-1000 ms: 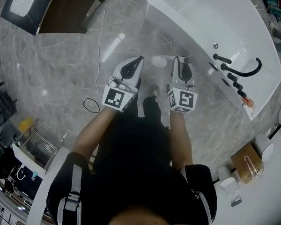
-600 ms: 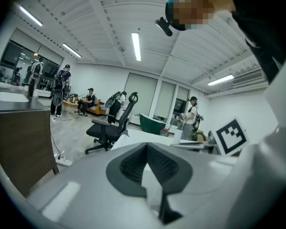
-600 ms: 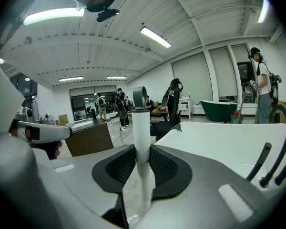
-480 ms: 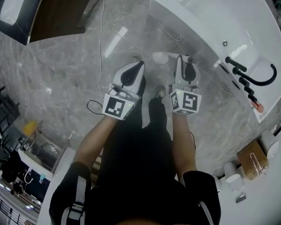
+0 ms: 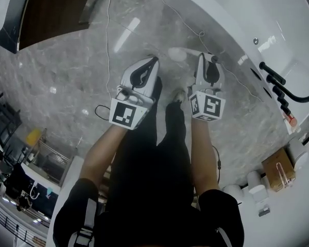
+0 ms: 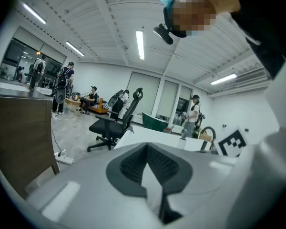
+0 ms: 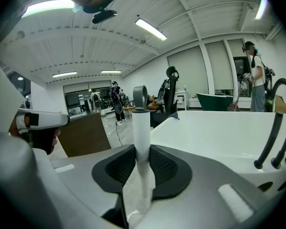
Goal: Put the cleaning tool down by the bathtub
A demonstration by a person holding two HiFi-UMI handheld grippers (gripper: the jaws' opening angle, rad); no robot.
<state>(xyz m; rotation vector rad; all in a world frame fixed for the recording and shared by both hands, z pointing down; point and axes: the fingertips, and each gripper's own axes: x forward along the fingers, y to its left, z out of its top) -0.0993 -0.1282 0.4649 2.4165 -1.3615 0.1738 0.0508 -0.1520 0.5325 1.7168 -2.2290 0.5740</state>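
Standing on the grey marble floor (image 5: 62, 71) just beside the white bathtub (image 5: 232, 14), the person held one claw in each hand, both pointing away from the body. The right claw (image 5: 206, 58) was pinching the cleaning tool (image 5: 177, 53): in the right gripper view, its white handle (image 7: 141, 128) ran straight up between the two dark pads (image 7: 166, 168), which pressed on it from either side. A grey loop capped the handle's far end. From the head view, the tool's pale head reached out to the left of that claw, over the floor and close to the tub's outer wall; whether it touched the floor could not be told. The left claw (image 5: 153, 62) hung near the right one, over bare floor, with its jaws pressed together at the tips and nothing between them (image 6: 146, 148). A black curved faucet (image 5: 300, 93) rose from the tub's rim at the right. A thin cable (image 5: 107, 35) trailed across the floor toward a dark wooden cabinet (image 5: 46, 9) at the upper left. A black office chair (image 6: 112, 124) stood in the room beyond.
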